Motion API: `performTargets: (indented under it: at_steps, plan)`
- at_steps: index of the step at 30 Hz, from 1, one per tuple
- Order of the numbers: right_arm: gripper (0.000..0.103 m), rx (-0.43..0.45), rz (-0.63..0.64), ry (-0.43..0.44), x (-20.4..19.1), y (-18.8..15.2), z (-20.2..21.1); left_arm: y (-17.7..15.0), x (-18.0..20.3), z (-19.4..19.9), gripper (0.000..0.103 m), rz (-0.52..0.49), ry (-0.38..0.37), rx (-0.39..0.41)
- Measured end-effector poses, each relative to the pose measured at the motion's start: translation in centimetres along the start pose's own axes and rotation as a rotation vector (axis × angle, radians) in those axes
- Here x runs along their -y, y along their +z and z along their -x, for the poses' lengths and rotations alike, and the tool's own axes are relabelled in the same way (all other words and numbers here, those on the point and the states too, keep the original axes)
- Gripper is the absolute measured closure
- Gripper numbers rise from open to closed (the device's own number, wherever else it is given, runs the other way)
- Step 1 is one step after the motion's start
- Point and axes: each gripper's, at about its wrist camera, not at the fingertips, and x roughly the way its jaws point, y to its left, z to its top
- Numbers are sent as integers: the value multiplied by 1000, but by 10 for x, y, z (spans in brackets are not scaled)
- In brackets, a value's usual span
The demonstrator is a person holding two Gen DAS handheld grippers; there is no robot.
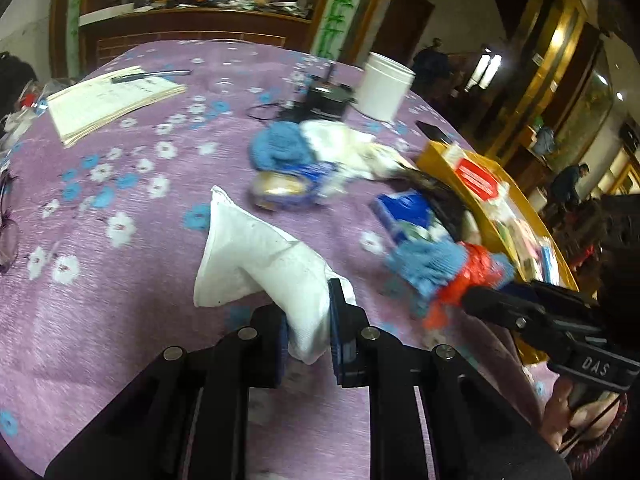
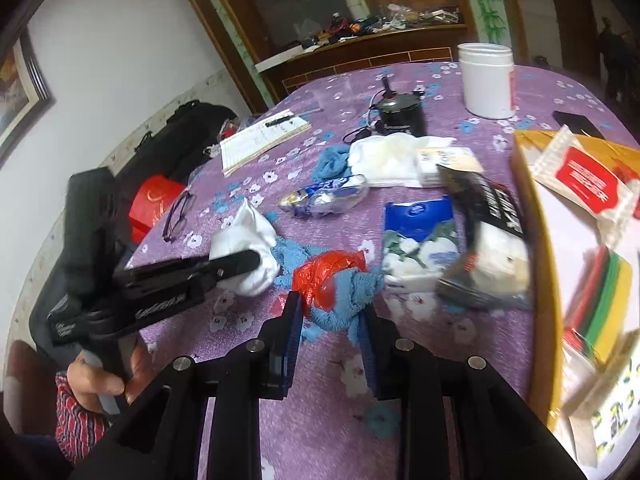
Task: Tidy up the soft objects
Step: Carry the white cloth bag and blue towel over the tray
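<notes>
From my right camera I see my right gripper [image 2: 330, 320] squeezing a blue cloth [image 2: 344, 296] with a red plastic bag [image 2: 320, 276] bunched in it. To the left, my left gripper [image 2: 244, 262] holds a white sock [image 2: 248, 236], and a hand [image 2: 100, 380] grips its handle. The bench [image 2: 440, 320] has a purple flowered cover. Near the cloth lie a blue and white packet [image 2: 420, 240] and a black packet [image 2: 484, 240]. Farther back stand a white jar [image 2: 486, 80] and a notebook [image 2: 264, 140]. Glasses [image 2: 178, 216] rest by the left edge. A yellow box [image 2: 536, 248] full of packets sits on the right.
</notes>
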Motion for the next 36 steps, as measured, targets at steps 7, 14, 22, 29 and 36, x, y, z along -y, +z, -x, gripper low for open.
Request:
performTargets:
  at_steps: [7,14,22,29,36]
  plan:
    - [75,34,-41,2,17,-7,20,-3,47,0,89,-96,-40,-10]
    - [75,108,-107,-2,48,-8,51,7,87,-3,89,-156,-90,-21]
    - [75,191,-210,-23,93,-9,87,22,141,-16,89,-225,-146,-35]
    - [75,258,-289,-68,135,-15,123,30,183,-32,89,-266,-185,-61]
    - [75,300,-334,-126,168,-18,152,35,223,-50,89,-304,-206,-87]
